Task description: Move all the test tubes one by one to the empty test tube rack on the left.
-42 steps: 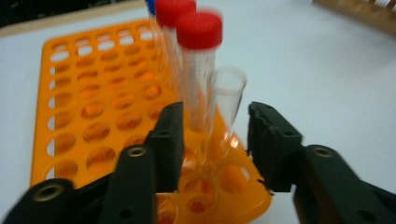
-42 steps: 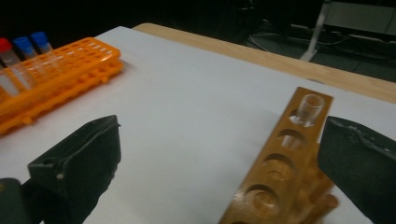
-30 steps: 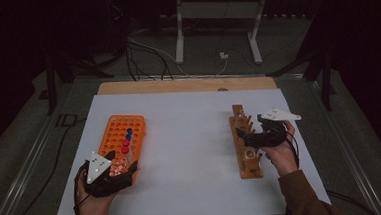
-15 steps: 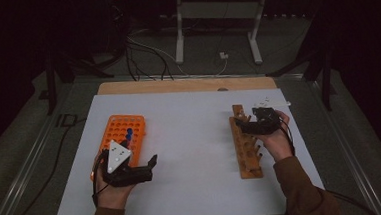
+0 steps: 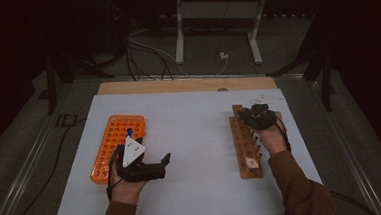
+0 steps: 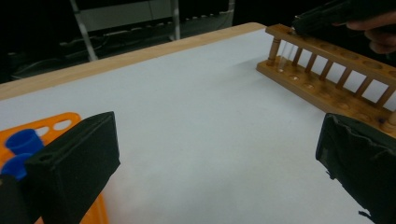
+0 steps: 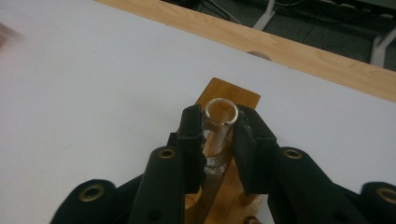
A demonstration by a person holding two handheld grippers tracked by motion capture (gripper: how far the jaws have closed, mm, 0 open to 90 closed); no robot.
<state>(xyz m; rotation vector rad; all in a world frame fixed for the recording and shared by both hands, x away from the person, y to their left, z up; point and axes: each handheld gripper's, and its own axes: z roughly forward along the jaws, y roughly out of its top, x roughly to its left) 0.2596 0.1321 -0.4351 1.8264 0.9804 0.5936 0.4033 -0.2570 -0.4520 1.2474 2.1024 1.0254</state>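
A clear glass test tube (image 7: 221,111) stands in the far end hole of a wooden rack (image 5: 243,149). My right gripper (image 7: 220,120) points down over it; its jaws have just been closing and now press on the tube's top from both sides. In the left gripper view the tube (image 6: 285,51) hangs under that gripper (image 6: 336,14). My left gripper (image 5: 164,164) hovers beside the orange rack (image 5: 109,145), aimed across the white mat. Its jaws (image 6: 217,163) have just been opening and stand wide with nothing between them. Blue caps (image 6: 22,141) sit in the orange rack.
A white mat (image 5: 195,137) covers the table, edged at the back by a wooden strip (image 5: 177,85). A pale object (image 5: 252,162) sits at the near end of the wooden rack. Cables and a metal stand (image 5: 214,31) lie on the floor beyond.
My left hand moved right, off the orange rack, and its jaws spread. My right gripper turned to point down over the wooden rack's far end and shut on the tube.
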